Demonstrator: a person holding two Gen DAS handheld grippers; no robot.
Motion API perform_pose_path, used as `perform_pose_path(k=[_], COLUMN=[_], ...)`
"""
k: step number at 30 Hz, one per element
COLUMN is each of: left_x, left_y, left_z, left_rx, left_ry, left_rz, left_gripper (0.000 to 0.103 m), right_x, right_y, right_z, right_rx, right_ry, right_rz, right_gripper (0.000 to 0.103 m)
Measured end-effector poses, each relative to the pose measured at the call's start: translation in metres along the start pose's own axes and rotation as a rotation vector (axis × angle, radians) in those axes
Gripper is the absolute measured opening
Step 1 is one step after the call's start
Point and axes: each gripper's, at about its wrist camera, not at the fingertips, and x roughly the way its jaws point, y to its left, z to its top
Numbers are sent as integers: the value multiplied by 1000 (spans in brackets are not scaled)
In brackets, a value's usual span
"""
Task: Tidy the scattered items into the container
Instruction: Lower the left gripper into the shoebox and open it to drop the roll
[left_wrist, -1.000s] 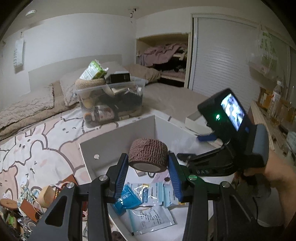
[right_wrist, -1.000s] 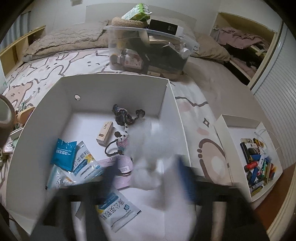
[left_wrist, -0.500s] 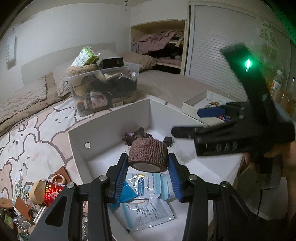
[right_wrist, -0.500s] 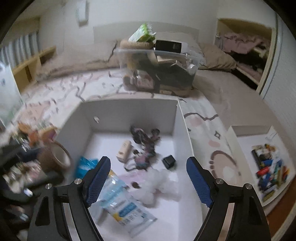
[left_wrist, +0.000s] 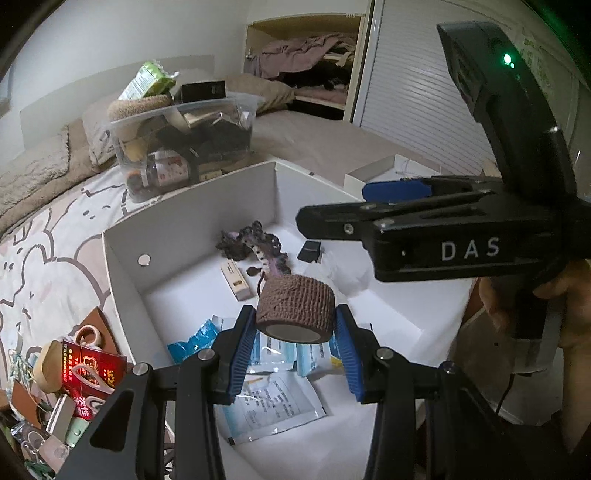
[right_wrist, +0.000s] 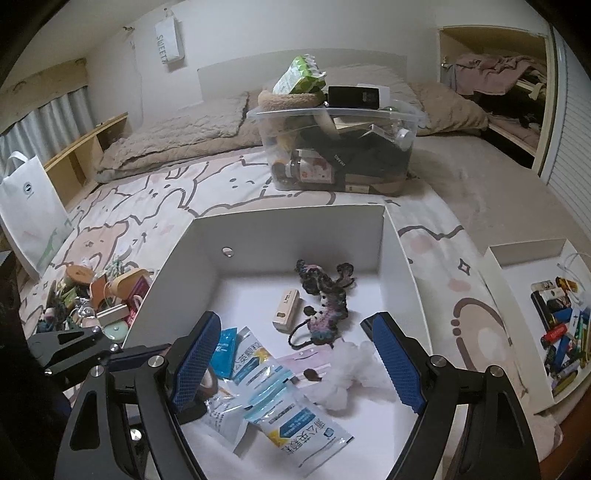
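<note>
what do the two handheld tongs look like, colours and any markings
Both are black angular frames with silver screws, and their fingers carry blue textured pads. The left tongs and the right tongs match. Seen from the left camera, the right unit's body reads DAS in white, with a green light and a thin black cable below.

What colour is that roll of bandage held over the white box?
Brown, with a crinkled woven texture. The roll of bandage shows best in the left wrist view.
</note>
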Motion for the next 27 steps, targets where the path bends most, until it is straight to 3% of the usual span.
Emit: perform_pose_path(k=[7,9,10,11,27], left_x=[8,8,8,7,1], left_y=[-2,-3,-3,-3,-1], left_z=[-6,-7,-7,-7,-7], left_rx=[19,21,19,17,11], left_ry=[55,64,62,58,53], left_rz=[13,9,13,14,27], left_gripper=[43,53,68,73,74], right_x=[3,4,5,5,6], right_y=[3,4,4,4,7], right_z=[0,0,0,0,-1], right_rx=[2,-2,-3,-3,-8], right_ry=[15,19,21,22,28], right_rz=[5,3,2,2,-6], right_gripper=[84,84,84,84,84])
